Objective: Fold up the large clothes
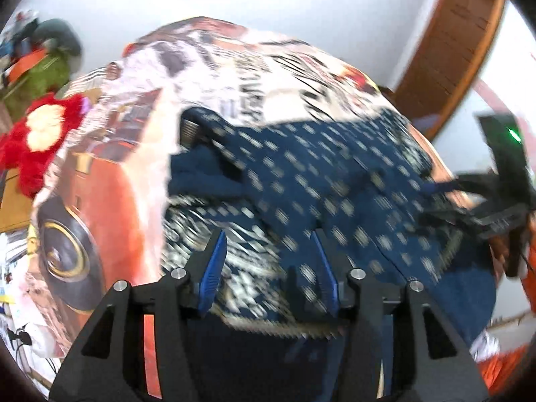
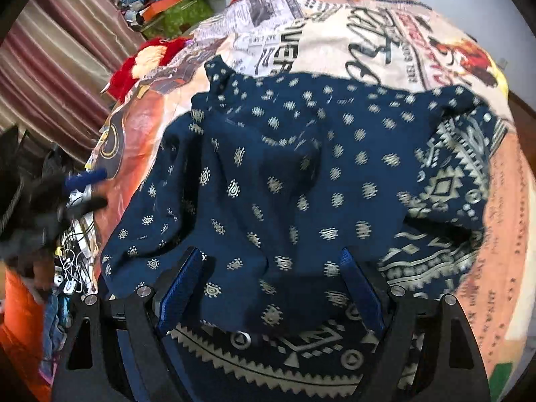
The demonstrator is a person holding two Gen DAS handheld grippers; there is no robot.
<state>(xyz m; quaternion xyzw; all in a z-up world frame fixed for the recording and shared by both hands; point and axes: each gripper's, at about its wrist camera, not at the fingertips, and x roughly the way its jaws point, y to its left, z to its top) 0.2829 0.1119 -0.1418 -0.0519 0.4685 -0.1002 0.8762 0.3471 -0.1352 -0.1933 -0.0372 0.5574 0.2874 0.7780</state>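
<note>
1. From the left wrist view, the left gripper (image 1: 269, 261) hung over the bed with its blue-padded fingers (image 1: 211, 269) spread wide and nothing between them. Below it lay the navy printed garment (image 1: 318, 181), rumpled on the printed bedspread (image 1: 234, 77); the blur hid much, but its length seemed to run from the patterned border near the camera toward the far right. The right gripper (image 1: 445, 187) showed at the right edge, at the cloth's margin. A red plush toy (image 1: 37, 137) sat at the left edge of the bed.

2. From the right wrist view, the right gripper (image 2: 271, 284) was likewise spread, gripping nothing, low above the garment (image 2: 284, 174). The cloth lay crosswise, its zigzag border (image 2: 268, 361) nearest and curling up the right side. The left gripper (image 2: 83, 181) was a blur at far left, before striped curtains (image 2: 60, 60).
</note>
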